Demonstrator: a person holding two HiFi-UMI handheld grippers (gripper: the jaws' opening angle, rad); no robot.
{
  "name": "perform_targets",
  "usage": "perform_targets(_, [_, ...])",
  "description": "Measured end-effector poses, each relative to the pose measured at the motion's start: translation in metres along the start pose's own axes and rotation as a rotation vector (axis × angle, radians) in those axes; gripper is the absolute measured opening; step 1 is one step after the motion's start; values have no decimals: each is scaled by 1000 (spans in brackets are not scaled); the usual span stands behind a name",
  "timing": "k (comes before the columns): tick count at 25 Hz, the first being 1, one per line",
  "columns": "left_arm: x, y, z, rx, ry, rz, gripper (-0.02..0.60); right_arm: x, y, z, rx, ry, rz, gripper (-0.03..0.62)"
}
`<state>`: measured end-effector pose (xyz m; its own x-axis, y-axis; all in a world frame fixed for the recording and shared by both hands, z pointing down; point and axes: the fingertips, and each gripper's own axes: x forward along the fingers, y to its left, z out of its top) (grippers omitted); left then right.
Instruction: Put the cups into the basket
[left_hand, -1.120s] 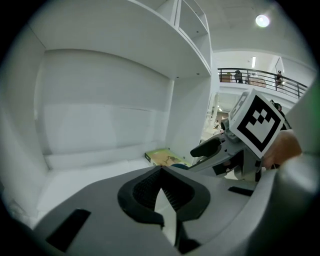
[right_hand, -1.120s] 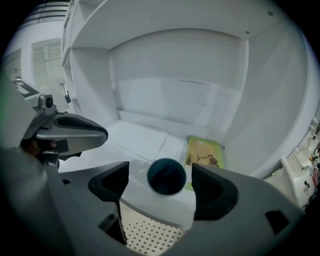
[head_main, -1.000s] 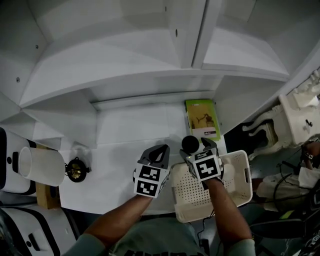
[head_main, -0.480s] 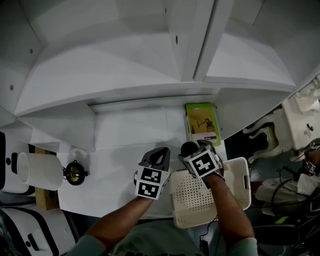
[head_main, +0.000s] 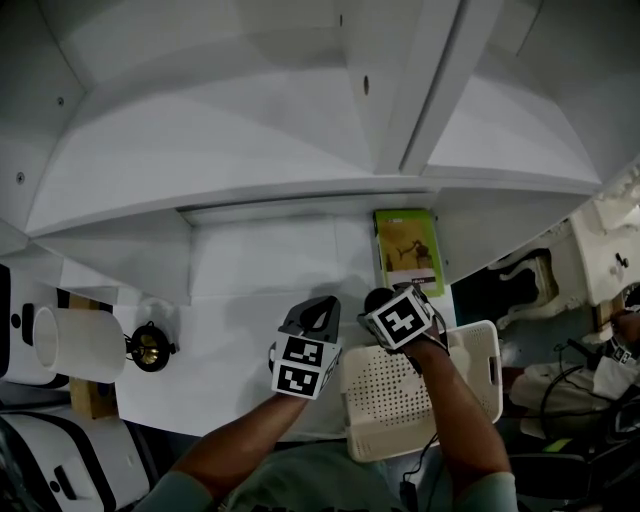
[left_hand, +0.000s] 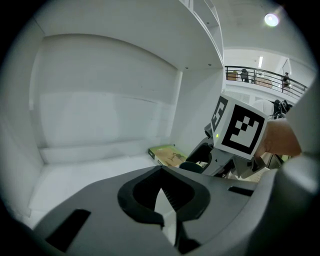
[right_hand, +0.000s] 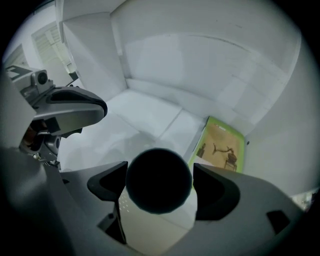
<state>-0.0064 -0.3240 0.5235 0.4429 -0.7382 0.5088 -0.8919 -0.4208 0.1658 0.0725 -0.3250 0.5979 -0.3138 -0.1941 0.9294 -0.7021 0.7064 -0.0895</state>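
The right tool (head_main: 386, 300), pinching a dark cup (right_hand: 159, 181), is edging toward the white basket's (head_main: 395, 390) far-left corner, with the cup not yet inside. The left tool (head_main: 318, 308) is idling alongside, pressed together.

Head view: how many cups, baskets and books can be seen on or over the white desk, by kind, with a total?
cup: 1, dark, held in the right gripper
basket: 1, white
book: 1, green
Total: 3
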Motion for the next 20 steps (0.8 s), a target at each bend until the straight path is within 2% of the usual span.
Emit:
perform_targets(5, [0, 2, 0, -3, 1, -2, 6, 8, -1, -6, 0, 52, -9, 385])
perform_targets(12, [-5, 5, -1, -4, 1, -3, 8, 8, -10, -2, -22, 43, -67, 383])
perform_targets(20, [-14, 9, 1, -5, -8, -10, 8, -18, -14, 15, -34, -58, -139, 382])
